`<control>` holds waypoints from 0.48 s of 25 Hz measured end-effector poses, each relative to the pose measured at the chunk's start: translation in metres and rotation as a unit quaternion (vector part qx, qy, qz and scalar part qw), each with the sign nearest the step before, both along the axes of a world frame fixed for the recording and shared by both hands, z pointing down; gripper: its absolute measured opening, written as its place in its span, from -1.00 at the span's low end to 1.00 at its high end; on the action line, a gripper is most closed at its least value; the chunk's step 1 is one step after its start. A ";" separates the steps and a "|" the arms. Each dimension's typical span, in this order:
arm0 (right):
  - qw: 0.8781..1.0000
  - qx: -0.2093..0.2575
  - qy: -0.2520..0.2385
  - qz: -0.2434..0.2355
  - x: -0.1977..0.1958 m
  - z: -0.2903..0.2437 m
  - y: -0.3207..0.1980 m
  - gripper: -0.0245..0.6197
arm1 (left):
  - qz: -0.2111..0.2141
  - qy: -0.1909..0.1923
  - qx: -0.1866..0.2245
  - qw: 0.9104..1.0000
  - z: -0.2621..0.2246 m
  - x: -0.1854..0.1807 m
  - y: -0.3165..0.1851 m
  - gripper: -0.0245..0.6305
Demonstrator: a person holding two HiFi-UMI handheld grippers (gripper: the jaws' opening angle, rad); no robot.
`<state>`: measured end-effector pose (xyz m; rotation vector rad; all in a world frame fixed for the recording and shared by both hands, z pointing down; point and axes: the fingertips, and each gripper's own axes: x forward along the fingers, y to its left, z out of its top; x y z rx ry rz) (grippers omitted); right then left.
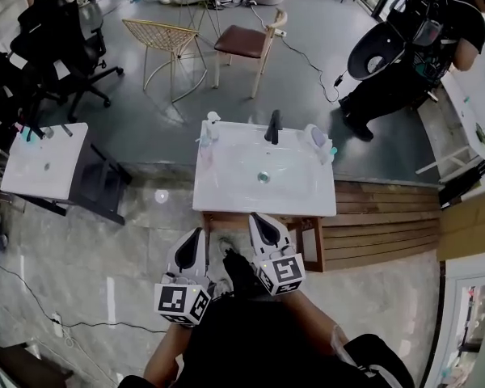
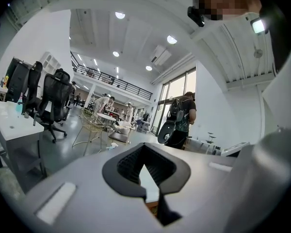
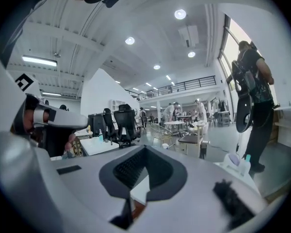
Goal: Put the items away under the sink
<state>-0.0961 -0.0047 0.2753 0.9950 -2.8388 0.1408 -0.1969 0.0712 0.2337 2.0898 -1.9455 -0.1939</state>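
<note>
A white sink unit [image 1: 226, 203] stands in front of me with a black faucet [image 1: 273, 125] at its back. A clear spray bottle [image 1: 209, 129] stands at its back left corner, and a white dispenser bottle [image 1: 317, 140] stands at its back right, seen as well in the right gripper view [image 3: 237, 161]. Wooden framing of the space under the sink [image 1: 311, 237] shows below the front edge. My left gripper [image 1: 199, 234] [image 2: 145, 171] and right gripper [image 1: 259, 217] [image 3: 143, 174] hover side by side just short of that edge, both shut and empty, pointing level at the sink.
A second white table [image 1: 44, 160] stands at the left with black office chairs [image 1: 65, 47] behind it. A wire chair [image 1: 166, 43] and a wooden chair [image 1: 242, 43] stand beyond the sink. A person [image 1: 420, 47] stands at the back right. A wooden platform [image 1: 388, 217] lies to the right.
</note>
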 end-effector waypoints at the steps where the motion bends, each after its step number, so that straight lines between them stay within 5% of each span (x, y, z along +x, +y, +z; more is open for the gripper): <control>1: 1.000 0.001 0.000 -0.005 -0.006 0.000 -0.007 -0.88 | -0.004 -0.001 0.000 1.000 0.000 -0.004 -0.006 -0.91; 12: 0.999 0.007 -0.001 -0.043 -0.066 0.006 -0.090 -0.88 | -0.034 -0.003 -0.001 0.999 -0.001 -0.048 -0.082 -0.91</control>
